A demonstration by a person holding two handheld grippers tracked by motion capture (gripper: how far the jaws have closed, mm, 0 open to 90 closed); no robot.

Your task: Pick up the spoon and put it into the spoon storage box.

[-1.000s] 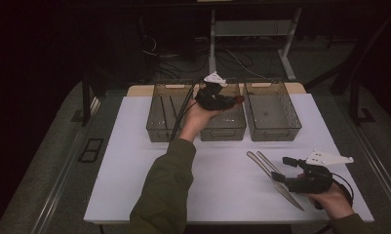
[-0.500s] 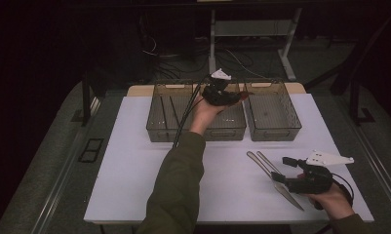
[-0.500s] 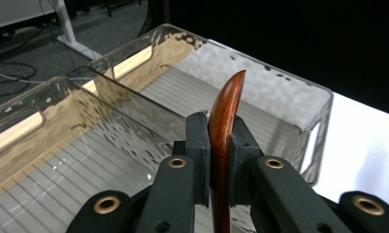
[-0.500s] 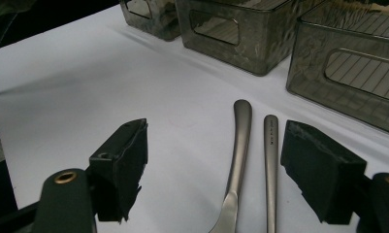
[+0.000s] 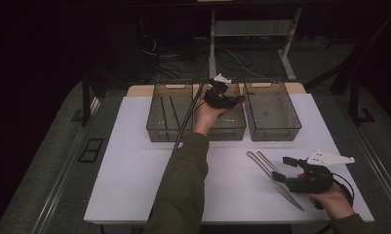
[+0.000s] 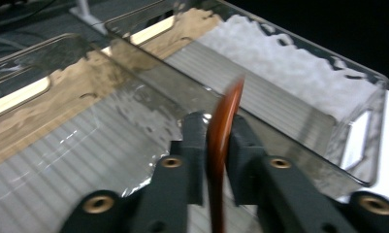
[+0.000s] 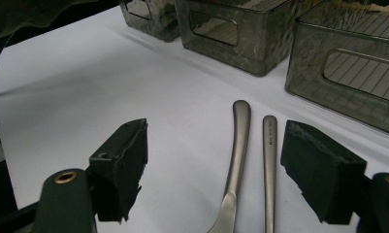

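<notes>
Brown utensil [image 6: 221, 141]; 2 silver utensils [image 7: 238, 145]; white table [image 5: 134, 161]; smoky bins [image 5: 169, 112].

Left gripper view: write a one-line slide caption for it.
Left hand-held gripper, jaws just easing open around a thin reddish-brown utensil, poised above the ribbed floor of a clear bin.

surface: white table [image 5: 134, 161] | on it: three clear bins [image 5: 169, 112], two metal utensils [image 5: 273, 178]

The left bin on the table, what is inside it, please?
Inside the left bin, two thin dark sticks lie on its floor. The cable crosses its right edge, so that strip is covered.
</notes>
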